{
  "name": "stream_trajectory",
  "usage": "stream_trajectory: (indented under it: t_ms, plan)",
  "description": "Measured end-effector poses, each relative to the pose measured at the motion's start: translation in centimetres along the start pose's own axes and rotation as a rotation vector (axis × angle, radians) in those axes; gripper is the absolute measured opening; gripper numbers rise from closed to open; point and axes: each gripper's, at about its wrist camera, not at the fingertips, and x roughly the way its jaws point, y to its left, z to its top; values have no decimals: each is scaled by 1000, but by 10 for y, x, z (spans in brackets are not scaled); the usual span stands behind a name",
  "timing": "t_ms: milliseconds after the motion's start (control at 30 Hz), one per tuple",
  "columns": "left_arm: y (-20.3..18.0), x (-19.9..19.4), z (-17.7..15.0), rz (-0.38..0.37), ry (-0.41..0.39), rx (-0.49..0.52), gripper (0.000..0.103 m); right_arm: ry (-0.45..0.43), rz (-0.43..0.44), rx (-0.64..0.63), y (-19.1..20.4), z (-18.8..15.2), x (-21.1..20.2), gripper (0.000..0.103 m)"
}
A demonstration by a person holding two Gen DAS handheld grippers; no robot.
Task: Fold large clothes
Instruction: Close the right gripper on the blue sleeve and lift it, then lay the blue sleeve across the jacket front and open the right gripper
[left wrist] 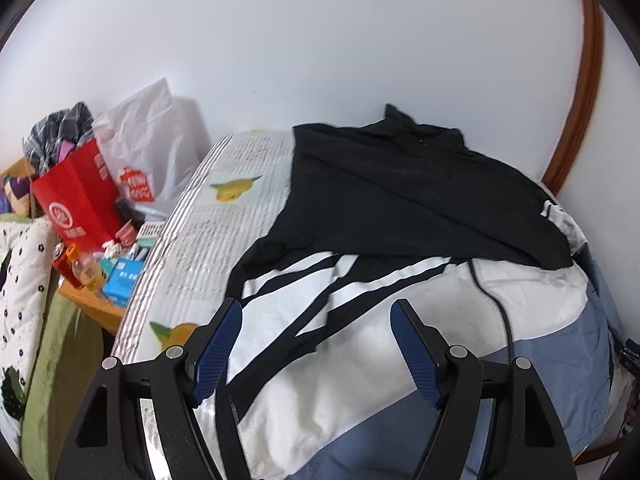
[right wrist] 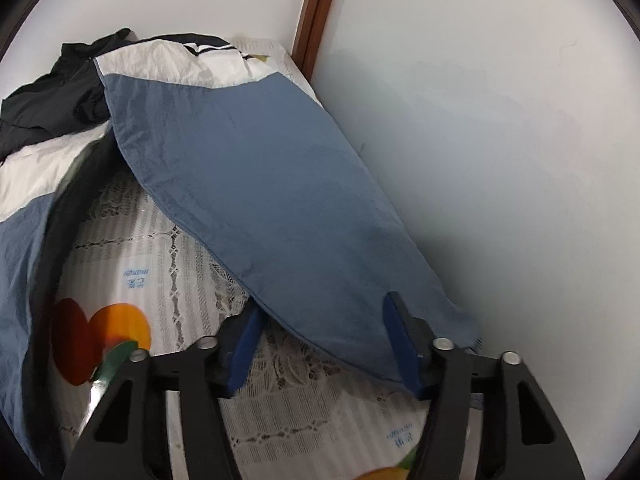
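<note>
i'm looking down the left hand-held gripper, and its jaws are standing wide with nothing between the blue pads; it is hanging over the jacket, which is lying spread on the bed. the jacket's black upper part with its collar is sitting toward the white wall, the white middle with black stripes is lying right under the left gripper, and the blue hem is falling toward the near edge. a black cord is trailing across the white panel. beside the bed i'm seeing a red paper bag and a white plastic bag on a cluttered wooden table.

through the right hand-held gripper i'm seeing the jacket's blue sleeve stretching along the wall, its cuff end lying between the jaws. the jaws are standing half open around the cuff; i cannot tell whether the pads are pressing on the cloth. the fruit-print bed cover is showing underneath.
</note>
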Motion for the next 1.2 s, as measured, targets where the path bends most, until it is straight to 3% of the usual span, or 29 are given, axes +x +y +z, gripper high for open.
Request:
stream_trajectory:
  t_ms: [33, 67, 100, 167, 300, 400, 600, 900, 1100, 1200]
  plan:
    - [3, 1, -1, 4, 3, -4, 75, -7, -3, 3, 1, 2, 1, 43]
    - [7, 3, -2, 7, 6, -6, 75, -10, -8, 8, 1, 3, 2, 20]
    - [10, 5, -4, 11, 8, -8, 75, -8, -7, 11, 1, 4, 3, 8]
    - [17, 7, -6, 17, 8, -9, 75, -23, -9, 34, 0, 8, 1, 3]
    - [33, 17, -9, 13, 31, -15, 75, -109, -66, 53, 0, 29, -29, 2]
    - [44, 22, -9, 20, 35, -31, 75, -160, -92, 41, 10, 64, -56, 2]
    - [62, 28, -11, 38, 28, -52, 75, -328, -3, 5, 58, 129, -116, 2]
    - [74, 41, -27, 4, 65, -61, 75, -496, 192, -162, 207, 187, -157, 2]
    - [80, 48, -28, -4, 72, -80, 75, -519, 336, -322, 316, 195, -157, 2]
    - [81, 52, -28, -11, 81, -77, 75, -454, 418, -320, 358, 190, -142, 2]
